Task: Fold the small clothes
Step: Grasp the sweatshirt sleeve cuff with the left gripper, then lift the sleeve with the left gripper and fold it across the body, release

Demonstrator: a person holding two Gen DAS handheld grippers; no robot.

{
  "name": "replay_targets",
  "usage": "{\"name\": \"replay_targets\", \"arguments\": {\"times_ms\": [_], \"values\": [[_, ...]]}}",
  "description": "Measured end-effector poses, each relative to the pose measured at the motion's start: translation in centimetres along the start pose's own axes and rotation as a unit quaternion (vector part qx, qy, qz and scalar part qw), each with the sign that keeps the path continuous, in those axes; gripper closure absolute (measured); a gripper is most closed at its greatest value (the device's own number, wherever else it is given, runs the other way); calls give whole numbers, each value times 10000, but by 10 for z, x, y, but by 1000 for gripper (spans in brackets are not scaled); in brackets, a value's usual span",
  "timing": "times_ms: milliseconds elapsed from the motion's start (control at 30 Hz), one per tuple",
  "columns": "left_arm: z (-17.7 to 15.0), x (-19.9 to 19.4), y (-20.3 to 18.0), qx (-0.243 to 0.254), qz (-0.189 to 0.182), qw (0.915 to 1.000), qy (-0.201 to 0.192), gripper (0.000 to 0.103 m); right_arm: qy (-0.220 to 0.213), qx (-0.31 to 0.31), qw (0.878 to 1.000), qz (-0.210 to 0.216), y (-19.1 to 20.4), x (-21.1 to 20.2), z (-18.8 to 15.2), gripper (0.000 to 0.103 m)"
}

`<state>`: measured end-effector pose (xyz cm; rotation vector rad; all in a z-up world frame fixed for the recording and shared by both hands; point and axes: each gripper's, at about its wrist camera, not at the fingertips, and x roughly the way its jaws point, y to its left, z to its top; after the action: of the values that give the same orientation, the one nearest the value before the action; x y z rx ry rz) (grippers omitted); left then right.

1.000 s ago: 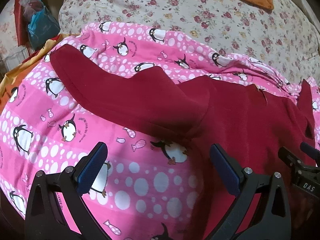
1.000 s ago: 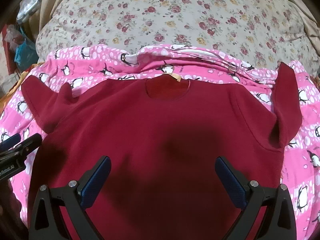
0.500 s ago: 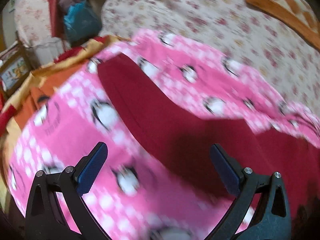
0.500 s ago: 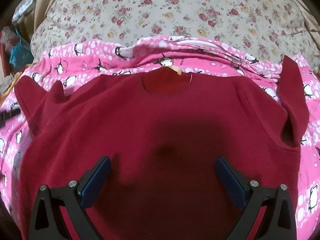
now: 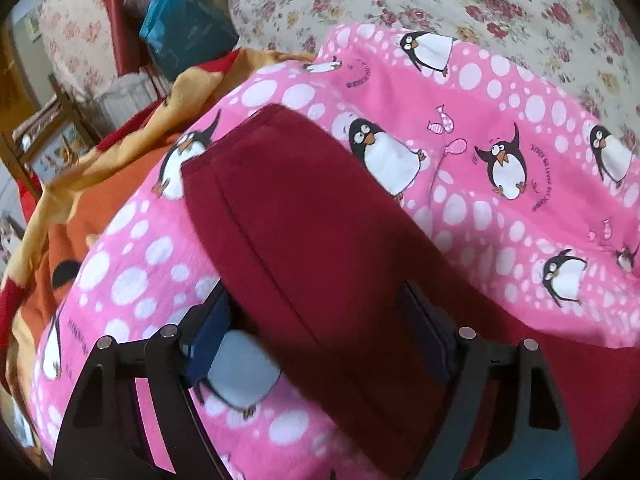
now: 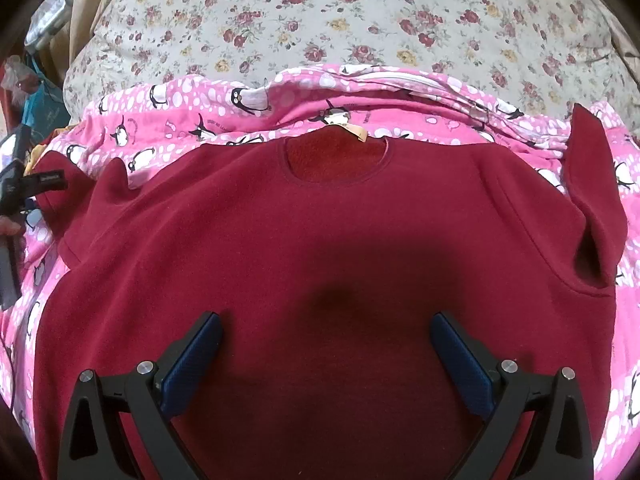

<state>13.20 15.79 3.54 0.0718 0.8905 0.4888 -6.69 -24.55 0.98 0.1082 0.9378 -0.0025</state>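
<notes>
I see a dark red fleece sweater (image 6: pixel 320 240) lying front-up and spread flat on a pink penguin-print blanket (image 6: pixel 180 120), which itself sits on a cream floral bedspread (image 6: pixel 360 20). The round neckline with its small tan label (image 6: pixel 358 133) points away from me.

My right gripper (image 6: pixel 326 354) hangs over the lower middle of the sweater's body. Its jaws stand wide apart, blue pads (image 6: pixel 192 364) on either side of bare red fabric, gripping nothing. On the right, the sweater's sleeve (image 6: pixel 592 200) is folded up, its cuff standing above the blanket.

My left gripper (image 5: pixel 320 336) is at the other sleeve (image 5: pixel 304 216), which stretches out over the pink blanket (image 5: pixel 500 92), cuff end farthest from me. Its jaws have just been closing, and the sleeve lies between them: the red cloth covers most of the right pad, and the left blue pad (image 5: pixel 208 340) sits at the sleeve's edge. I cannot tell whether the pads already press on the fabric; they look narrowed around it but not clamped.

From the right wrist view, that left gripper (image 6: pixel 24 184) shows at the far left edge, at the sleeve's end, with part of a hand (image 6: pixel 10 226) beside it.

Beyond the blanket's left edge lie an orange and yellow cloth (image 5: pixel 100 184) and a teal bag (image 5: pixel 180 36).
</notes>
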Motion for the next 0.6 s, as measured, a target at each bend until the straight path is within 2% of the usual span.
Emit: {"name": "replay_targets", "arguments": {"times_ms": [67,133,167,200,267,367,467,600], "values": [[1,-1,-2,83,82,9999,-77,38,6,2,10000,11,0,1,1,0],[1,-5,-1,74,148,9998,-145,71,4,0,10000,7,0,1,1,0],[1,-7,0,55,81,9998,-154,79,1,-4,10000,-1,0,1,1,0],[1,-10,2,12,-160,9998,-119,94,-1,-7,10000,-7,0,2,1,0],[-2,-19,3,-95,-654,9978,-61,95,-5,-16,10000,-22,1,2,1,0],[-5,-41,5,-144,-1142,9932,-171,95,-19,-9,10000,-10,0,2,0,0],[-10,-74,1,-219,-1901,9813,-223,95,-28,-3,10000,11,-1,1,0,0],[-22,-130,-21,61,-2596,9649,-394,95,-17,-20,10000,4,-1,1,0,0]]}}
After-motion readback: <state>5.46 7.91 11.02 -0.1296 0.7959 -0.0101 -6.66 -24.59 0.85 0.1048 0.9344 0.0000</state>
